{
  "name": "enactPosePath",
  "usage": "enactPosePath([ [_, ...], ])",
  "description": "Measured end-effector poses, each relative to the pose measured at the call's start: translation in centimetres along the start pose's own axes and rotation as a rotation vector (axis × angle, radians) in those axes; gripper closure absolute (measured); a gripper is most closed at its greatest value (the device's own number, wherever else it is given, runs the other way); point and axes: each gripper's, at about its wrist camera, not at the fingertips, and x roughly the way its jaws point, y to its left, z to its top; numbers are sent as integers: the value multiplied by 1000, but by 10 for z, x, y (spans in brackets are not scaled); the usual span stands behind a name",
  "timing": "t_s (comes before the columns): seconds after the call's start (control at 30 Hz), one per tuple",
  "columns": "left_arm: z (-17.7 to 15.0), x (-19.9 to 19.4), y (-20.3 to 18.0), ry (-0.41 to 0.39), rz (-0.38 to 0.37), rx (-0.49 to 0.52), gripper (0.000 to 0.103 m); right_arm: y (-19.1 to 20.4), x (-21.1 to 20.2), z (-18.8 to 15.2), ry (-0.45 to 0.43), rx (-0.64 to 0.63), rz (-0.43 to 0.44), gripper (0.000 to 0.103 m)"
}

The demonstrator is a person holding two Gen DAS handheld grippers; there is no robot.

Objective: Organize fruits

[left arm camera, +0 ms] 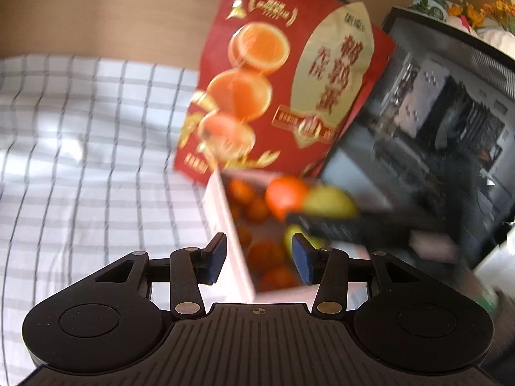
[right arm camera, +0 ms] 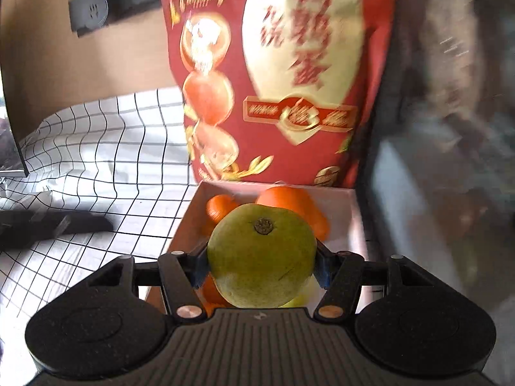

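Two grippers: both are in view, each pointing down toward one white box of fruit.
Cloth: a white checked cloth (left arm camera: 80, 135) covers the surface on the left of both views.
Left gripper: the left gripper (left arm camera: 259, 259) hangs over the near left wall of the box, its blue pads apart with nothing pressed between them; the box wall and the fruit show through the gap.
Box: the white box (right arm camera: 351, 222) stands on the cloth, just in front of the red bag.
Fruit in the box: several oranges (left arm camera: 285, 194) lie inside, with a yellow-green fruit among them in the left wrist view; blur hides how many there are.
Red bag: a tall red bag (left arm camera: 283, 74) printed with orange rounds and gold lettering stands upright behind the box.
Right gripper: the right gripper (right arm camera: 260, 265) is closed on a yellow-green round fruit (right arm camera: 260, 257), a pad pressing on each side.
Held fruit: it sits above the near end of the box, stem scar facing the camera, clear of the oranges beneath.
Far right: a dark mesh-sided case (left arm camera: 450, 103) stands beside the bag, its contents too blurred to tell.
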Motion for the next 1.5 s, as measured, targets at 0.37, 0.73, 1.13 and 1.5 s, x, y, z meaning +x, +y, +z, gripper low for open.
enactPosePath([
  [0.37, -52, -51, 50, 38, 174, -44, 54, 20, 82, -15, 59, 12, 24, 41],
  [0.73, -86, -21, 45, 67, 276, 45, 54, 24, -25, -58, -128, -54, 19, 22],
  [1.13, -122, 26, 11, 47, 311, 171, 47, 50, -19, -138, 68, -71, -69, 22],
  [1.5, -121, 43, 6, -30, 356, 188, 43, 35, -1, -149, 72, 11, -114, 0],
])
